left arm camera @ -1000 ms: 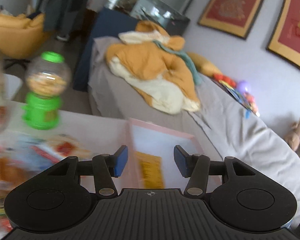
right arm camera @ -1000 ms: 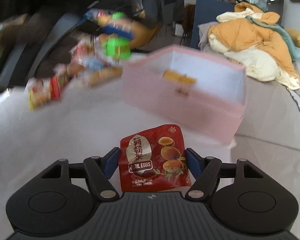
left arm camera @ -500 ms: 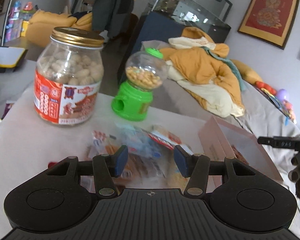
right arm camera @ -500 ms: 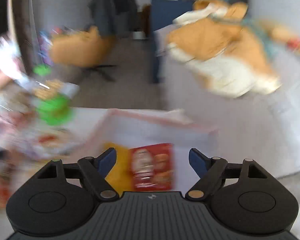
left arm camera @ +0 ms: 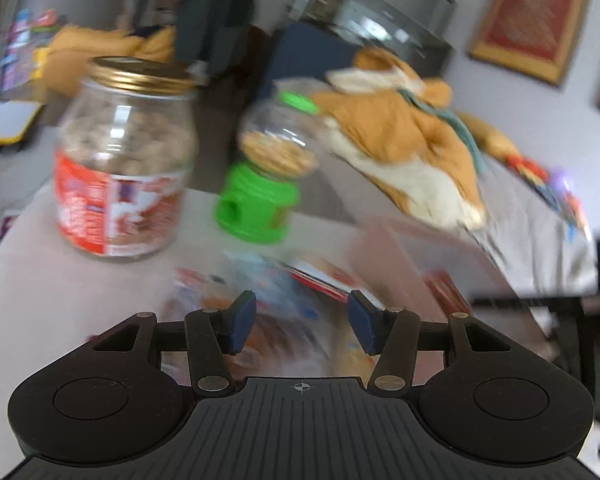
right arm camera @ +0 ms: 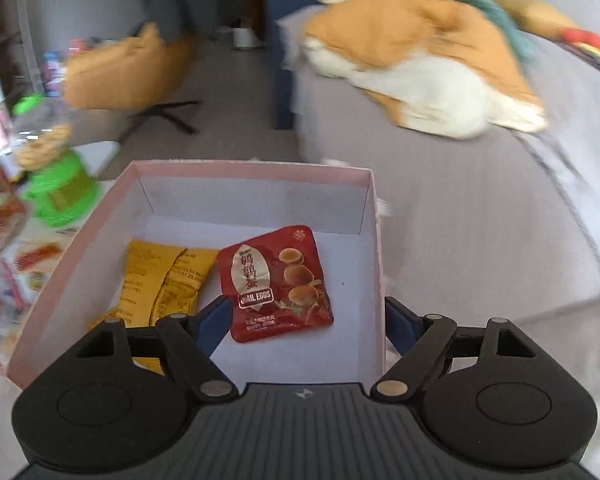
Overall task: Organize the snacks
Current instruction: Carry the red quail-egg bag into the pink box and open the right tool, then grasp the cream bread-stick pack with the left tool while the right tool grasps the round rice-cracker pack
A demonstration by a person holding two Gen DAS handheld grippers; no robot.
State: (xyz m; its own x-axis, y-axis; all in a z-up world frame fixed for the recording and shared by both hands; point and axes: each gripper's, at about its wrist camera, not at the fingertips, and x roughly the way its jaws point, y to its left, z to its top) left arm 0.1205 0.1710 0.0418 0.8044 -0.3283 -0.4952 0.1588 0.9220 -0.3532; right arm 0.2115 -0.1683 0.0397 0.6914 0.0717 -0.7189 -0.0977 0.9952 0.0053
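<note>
Our right gripper (right arm camera: 306,320) has just spread its fingers, and the red quail egg packet (right arm camera: 277,284) lies free in the pink box (right arm camera: 252,170). Our left gripper (left arm camera: 302,322) hangs over the snack pile (left arm camera: 276,280) on the desk, fingers apart and empty

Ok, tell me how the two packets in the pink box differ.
The red quail eggs packet is glossy, roughly square and shows pictures of eggs; the yellow packet is longer, creased down its middle and shows only text. The red one lies fully in view mid-box; the yellow one is partly hidden behind the right gripper. Both lie flat on the pink box floor.
</note>
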